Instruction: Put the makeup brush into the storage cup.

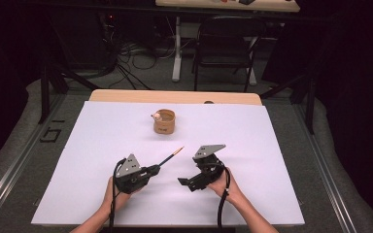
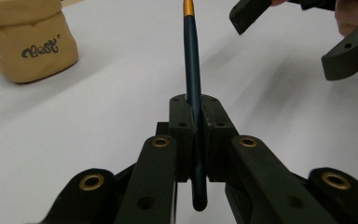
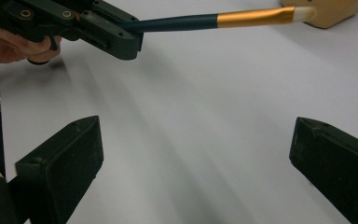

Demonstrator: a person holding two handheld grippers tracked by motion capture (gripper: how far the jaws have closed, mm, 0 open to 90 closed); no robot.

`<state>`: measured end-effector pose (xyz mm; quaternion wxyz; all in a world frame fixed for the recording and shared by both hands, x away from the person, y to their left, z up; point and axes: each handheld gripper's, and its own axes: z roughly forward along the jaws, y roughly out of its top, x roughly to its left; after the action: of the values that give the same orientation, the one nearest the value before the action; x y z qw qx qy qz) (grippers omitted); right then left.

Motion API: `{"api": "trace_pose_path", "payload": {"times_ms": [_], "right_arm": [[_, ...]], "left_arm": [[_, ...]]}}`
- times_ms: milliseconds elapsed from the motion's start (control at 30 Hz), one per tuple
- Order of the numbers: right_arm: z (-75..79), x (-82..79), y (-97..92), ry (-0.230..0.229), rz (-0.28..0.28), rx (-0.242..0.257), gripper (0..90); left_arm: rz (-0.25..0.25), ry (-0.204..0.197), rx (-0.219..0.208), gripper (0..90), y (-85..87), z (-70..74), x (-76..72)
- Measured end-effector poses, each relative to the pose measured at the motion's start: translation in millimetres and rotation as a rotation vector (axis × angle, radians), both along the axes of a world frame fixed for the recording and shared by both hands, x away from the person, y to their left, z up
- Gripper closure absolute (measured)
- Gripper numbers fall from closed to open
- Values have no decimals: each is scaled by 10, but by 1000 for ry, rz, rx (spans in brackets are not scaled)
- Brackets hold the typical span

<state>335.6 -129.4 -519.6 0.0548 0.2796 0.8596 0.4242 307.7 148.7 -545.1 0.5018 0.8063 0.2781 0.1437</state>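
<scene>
- Holding the brush (image 1: 167,158) by its dark handle, your left gripper (image 1: 151,169) had its jaws clamped together on it, with the handle passing straight between the two pads in the left gripper view (image 2: 193,93).
- You kept the brush above the white sheet (image 1: 102,145) and not lying on it; its long axis ran from your left gripper forward and to the right, toward the far side of the table (image 1: 175,96).
- Its gold ferrule (image 3: 254,17) and pale tip (image 3: 304,13) were the free end, and this end pointed roughly toward the tan cup (image 1: 164,121), which stood well apart from it, farther up the sheet.
- Your right gripper (image 1: 194,180) was just to the right of the brush, with its jaws standing wide apart and nothing between them; the right gripper view showed both black pads (image 3: 63,161) far from each other over bare sheet.
- From that gripper the brush lay to the left and a little ahead, and its axis crossed in front of the open jaws, not along them.
- I judge that the left hand was the nearer one for bringing the tip to the cup, because it already held the handle and the axis pointed almost there.
- If you wanted to pass the brush to the right side, I think the right jaws needed to turn so that they closed across the handle.
</scene>
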Motion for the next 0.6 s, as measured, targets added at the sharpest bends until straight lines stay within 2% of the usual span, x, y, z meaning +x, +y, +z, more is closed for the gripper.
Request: {"api": "trace_pose_path", "payload": {"times_ms": [133, 267, 300, 467, 600], "right_arm": [[-10, 4, 33, -1, -5, 29, 31], [5, 15, 39, -2, -8, 47, 39], [1, 19, 47, -6, -11, 67, 44], [23, 25, 79, 1, -7, 75, 64], [43, 36, 92, -6, -18, 96, 116]], "left_arm": [[10, -1, -22, 850, 4, -6, 2], [14, -2, -26, 849, -2, -7, 1], [14, -3, -28, 850, -3, -7, 1], [16, -9, -37, 849, -10, -4, -3], [21, -12, -40, 849, -25, -3, -11]]}}
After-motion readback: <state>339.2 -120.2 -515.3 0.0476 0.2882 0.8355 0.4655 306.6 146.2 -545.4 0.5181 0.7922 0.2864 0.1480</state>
